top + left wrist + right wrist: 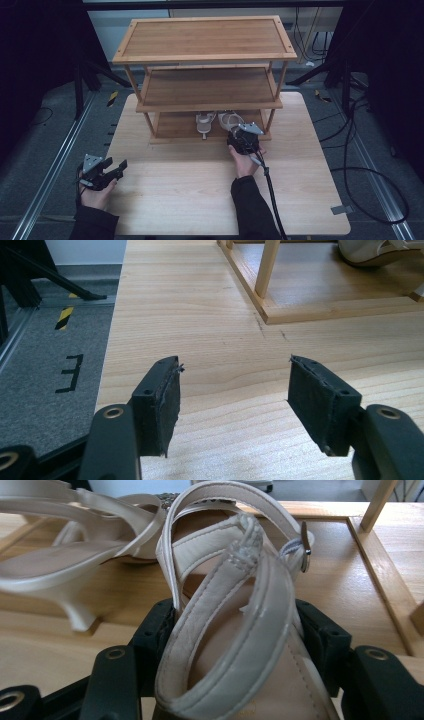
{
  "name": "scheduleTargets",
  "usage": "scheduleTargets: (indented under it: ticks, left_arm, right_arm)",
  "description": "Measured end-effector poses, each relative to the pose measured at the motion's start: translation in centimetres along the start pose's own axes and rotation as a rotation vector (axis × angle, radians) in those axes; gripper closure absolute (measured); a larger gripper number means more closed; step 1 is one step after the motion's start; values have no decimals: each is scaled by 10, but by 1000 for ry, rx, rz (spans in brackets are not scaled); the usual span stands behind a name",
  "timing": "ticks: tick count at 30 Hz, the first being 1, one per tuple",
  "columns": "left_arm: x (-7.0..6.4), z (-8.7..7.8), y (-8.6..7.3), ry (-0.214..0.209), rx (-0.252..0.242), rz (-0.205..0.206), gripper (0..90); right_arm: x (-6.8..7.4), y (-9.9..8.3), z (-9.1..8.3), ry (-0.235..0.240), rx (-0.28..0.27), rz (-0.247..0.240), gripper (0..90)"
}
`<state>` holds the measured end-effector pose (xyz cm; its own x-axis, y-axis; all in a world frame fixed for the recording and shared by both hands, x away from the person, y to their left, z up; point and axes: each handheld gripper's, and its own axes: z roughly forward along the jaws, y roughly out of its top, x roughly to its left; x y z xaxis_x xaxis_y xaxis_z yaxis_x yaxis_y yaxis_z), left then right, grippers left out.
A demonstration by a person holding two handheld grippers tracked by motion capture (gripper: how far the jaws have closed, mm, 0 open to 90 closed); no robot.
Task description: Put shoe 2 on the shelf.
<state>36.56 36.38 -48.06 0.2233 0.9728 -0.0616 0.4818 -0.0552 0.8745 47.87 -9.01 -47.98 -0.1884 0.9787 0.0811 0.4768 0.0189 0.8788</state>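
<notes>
- Right gripper (243,136): fingers (152,630) clenched on the heel end of a cream strappy sandal (235,625), one to each side of the sole, straps rising between them.
- Held sandal: at the front edge of the bottom shelf (175,127) of the wooden rack (205,55); whether its sole rests on the shelf cannot be told.
- Second sandal (204,123): just beside the held one on the same shelf, heel towards the front; straps of the two appear close or touching.
- Left gripper (102,172): fingers (162,400) released, spread wide with nothing between, low over the bench (200,190) near its left edge, well apart from the rack.
- Risk: the loose straps could snag the neighbouring sandal and drag it along; the grip sits on sole edges, so a tilt may let the shoe slip.
- Rack contents: bottom shelf holds both sandals; middle and top shelves bare.
</notes>
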Motion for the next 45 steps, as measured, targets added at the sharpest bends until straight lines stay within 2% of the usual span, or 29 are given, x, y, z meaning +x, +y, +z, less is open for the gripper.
scheduleTargets:
  ticks: [3,7,18,20,23,25,27,28,30,31,34,36,38,39,40,41,42,43,45]
  left_arm:
    - [-1,1,0,-5,1,4,366]
    - [-2,1,0,-10,-1,5,365]
    - [-1,2,-1,-11,0,3,366]
    - [0,2,-1,-10,1,2,367]
    - [-1,3,-2,-13,8,5,367]
    - [-2,3,-2,-16,6,4,366]
    - [-1,4,-2,-14,7,6,366]
    - [-1,4,-2,-14,9,5,366]
    - [-1,4,-2,-13,10,3,367]
    - [-1,3,-3,-13,10,4,367]
    - [-2,3,-2,-11,9,6,368]
    - [-2,3,-2,-13,10,11,370]
    - [-3,4,-2,-14,13,13,372]
    - [-3,4,-2,-14,13,13,373]
    - [-3,4,-2,-14,14,14,373]
    - [-3,4,-2,-14,13,17,375]
    - [-3,4,-2,-13,13,16,375]
    - [-3,4,-2,-12,12,12,376]
    - [-2,4,-3,-11,15,11,377]
  right_arm:
    - [1,-1,8,-10,-6,19,410]
    - [4,2,25,-38,32,35,409]
    - [12,6,39,-64,49,38,399]
    - [13,5,40,-61,49,42,387]
    - [8,4,42,-16,75,35,285]
    - [6,3,39,28,78,21,234]
    - [5,2,34,25,89,-43,202]
    - [4,1,30,36,91,-58,198]
    - [4,0,26,48,79,-63,200]
    - [4,-5,14,61,52,-79,202]
    - [-1,-13,1,87,65,-106,203]
    - [-4,-19,-6,105,80,-121,256]
    - [-6,-23,-9,118,88,-145,402]
    - [-6,-23,-9,118,88,-145,402]
    - [-8,-25,-9,121,90,-153,468]
    - [-10,-26,-5,125,111,-157,580]
    - [-10,-26,-5,125,111,-157,580]
    - [-11,-27,-1,128,122,-157,725]
    - [-10,-28,2,131,123,-162,780]
